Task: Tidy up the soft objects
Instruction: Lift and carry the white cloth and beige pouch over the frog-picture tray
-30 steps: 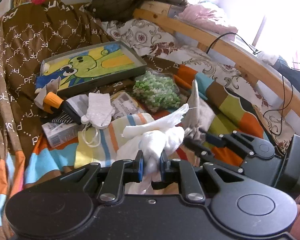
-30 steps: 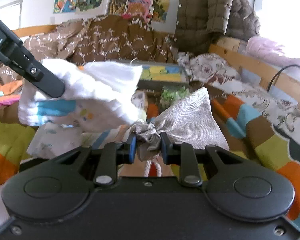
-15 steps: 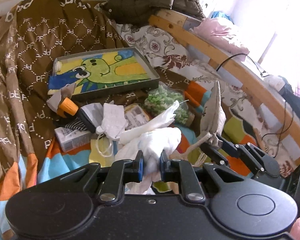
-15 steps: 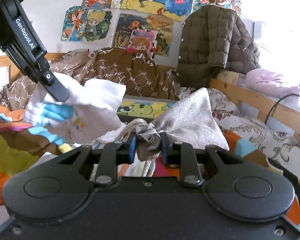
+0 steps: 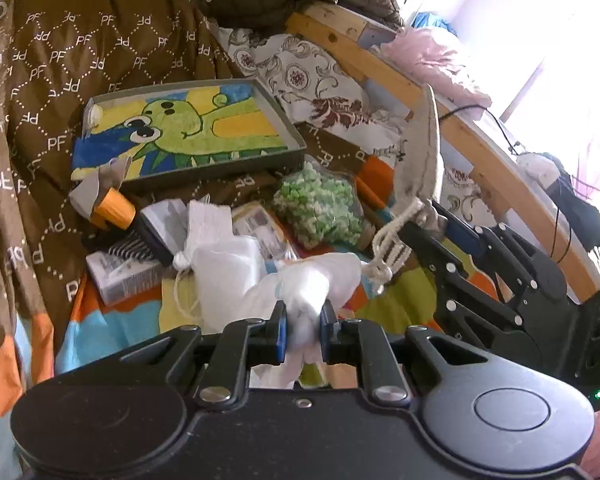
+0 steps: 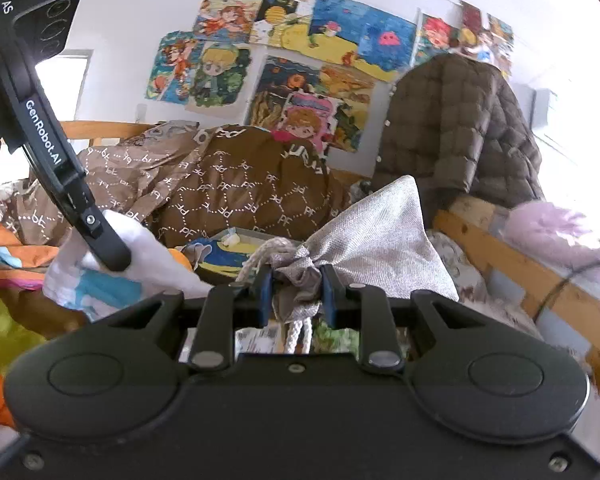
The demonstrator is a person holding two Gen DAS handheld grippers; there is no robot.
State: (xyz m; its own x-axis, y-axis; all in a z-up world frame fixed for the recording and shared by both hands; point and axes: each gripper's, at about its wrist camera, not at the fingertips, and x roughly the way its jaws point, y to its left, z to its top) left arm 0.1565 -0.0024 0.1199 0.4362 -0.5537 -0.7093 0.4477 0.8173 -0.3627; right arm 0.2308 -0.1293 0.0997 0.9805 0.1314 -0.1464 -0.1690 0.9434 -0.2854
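"GenRobot.AI" runs in white down the black arm of the left gripper (image 6: pixel 112 254) at the left of the right wrist view; "PF" repeats in white over the brown quilt (image 5: pixel 60 64) at upper left of the left wrist view. The left gripper (image 5: pixel 303 332), bottom centre there, pinches a bunched white cloth (image 5: pixel 320 280) with pale blue patches. The right gripper (image 6: pixel 296 294) clamps the gathered neck of a grey woven drawstring pouch (image 6: pixel 380 232), its cream cord (image 6: pixel 298 336) dangling below, at frame centre.
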